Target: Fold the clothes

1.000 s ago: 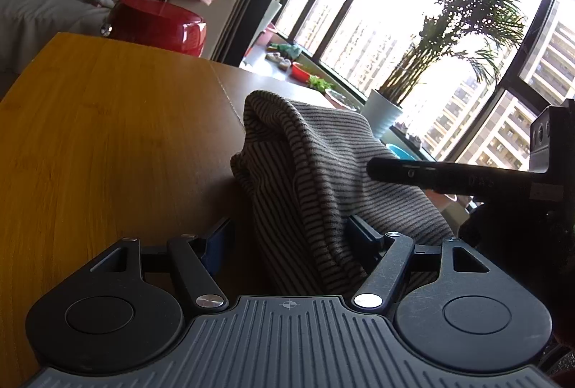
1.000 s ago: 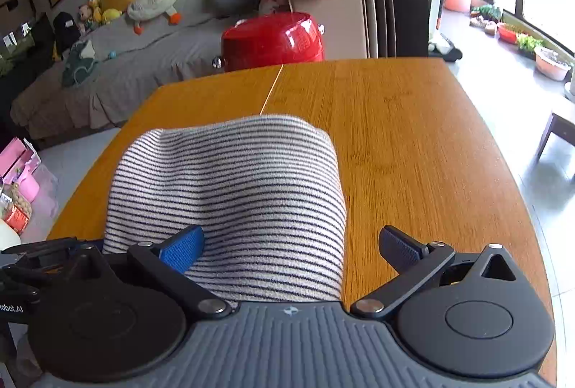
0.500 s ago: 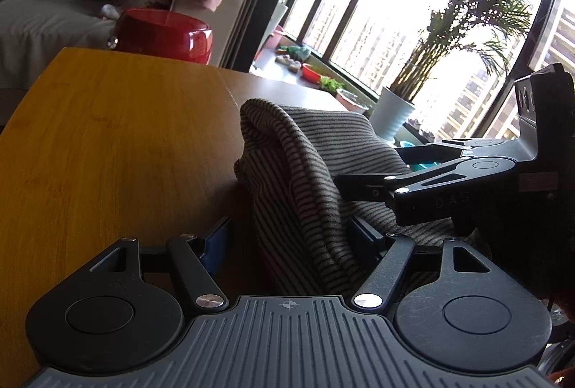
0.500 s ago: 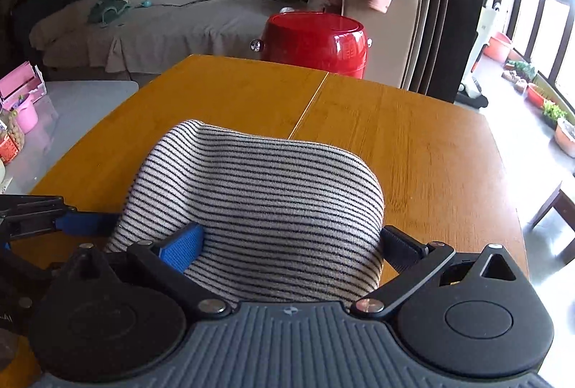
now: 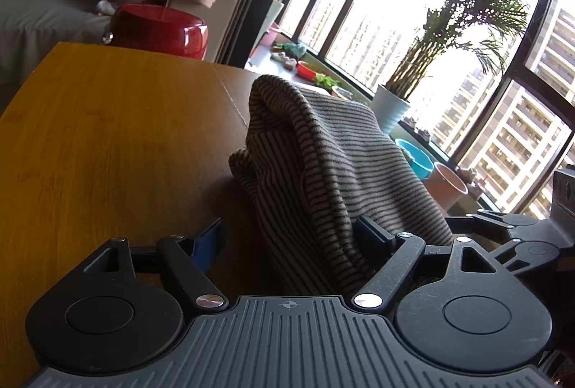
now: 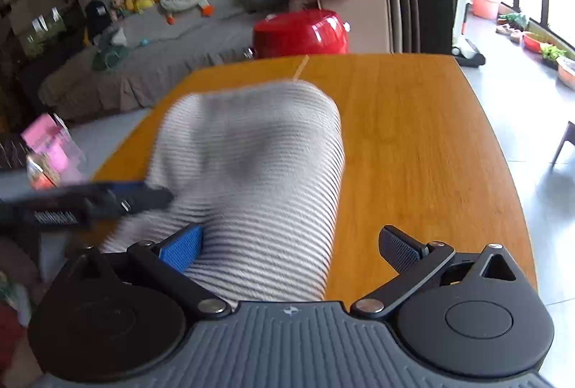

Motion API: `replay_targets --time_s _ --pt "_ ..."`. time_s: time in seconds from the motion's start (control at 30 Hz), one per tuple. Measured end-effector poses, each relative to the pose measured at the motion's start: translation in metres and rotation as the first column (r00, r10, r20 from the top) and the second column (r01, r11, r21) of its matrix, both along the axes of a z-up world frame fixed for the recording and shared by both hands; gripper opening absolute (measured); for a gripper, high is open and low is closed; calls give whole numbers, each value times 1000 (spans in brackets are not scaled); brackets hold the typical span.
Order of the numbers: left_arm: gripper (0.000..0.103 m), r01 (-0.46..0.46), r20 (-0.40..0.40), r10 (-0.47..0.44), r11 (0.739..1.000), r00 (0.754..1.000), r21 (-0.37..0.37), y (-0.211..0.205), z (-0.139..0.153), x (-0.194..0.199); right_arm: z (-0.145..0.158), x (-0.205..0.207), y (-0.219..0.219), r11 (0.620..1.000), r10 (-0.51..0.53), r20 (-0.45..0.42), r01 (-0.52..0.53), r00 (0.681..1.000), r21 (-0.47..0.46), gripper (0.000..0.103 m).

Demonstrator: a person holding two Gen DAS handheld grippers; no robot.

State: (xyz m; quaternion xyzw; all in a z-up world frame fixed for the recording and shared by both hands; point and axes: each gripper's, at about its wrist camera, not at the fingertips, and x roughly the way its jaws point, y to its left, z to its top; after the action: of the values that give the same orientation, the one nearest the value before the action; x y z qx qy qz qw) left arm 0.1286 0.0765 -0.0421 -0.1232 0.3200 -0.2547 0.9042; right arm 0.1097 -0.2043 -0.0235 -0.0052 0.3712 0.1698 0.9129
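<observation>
Fingers of both the left gripper (image 5: 293, 237) and the right gripper (image 6: 291, 244): spread wide, striped garment (image 6: 251, 165) bunched between them on the table (image 6: 413, 136), apparently mid-fold.

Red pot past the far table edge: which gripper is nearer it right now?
Hard to call; neither is near. The left gripper and the right gripper both sit at the near end of the wooden table, jaws open around the striped garment, the red pot far beyond both.
</observation>
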Motion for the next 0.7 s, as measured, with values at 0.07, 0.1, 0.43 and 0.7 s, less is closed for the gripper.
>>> replay_targets --time_s 0.07,0.1,0.43,0.7 --pt "85 -1 -3 1 1000 1000 0 0 0 0 -1 -3 3 1000 -9 22 9 1000 -3 103" --pt "85 -2 -6 2 1000 1000 -2 1 0 0 -1 -4 5 1000 -13 35 13 999 -6 103" --pt "85 -6 -10 6 1000 1000 -3 2 -1 -1 38 11 -14 989 -31 103 15 994 150 100" --pt "80 -4 -5 4 1000 1000 -14 7 -1 -2 14 85 5 993 -80 22 78 997 85 83"
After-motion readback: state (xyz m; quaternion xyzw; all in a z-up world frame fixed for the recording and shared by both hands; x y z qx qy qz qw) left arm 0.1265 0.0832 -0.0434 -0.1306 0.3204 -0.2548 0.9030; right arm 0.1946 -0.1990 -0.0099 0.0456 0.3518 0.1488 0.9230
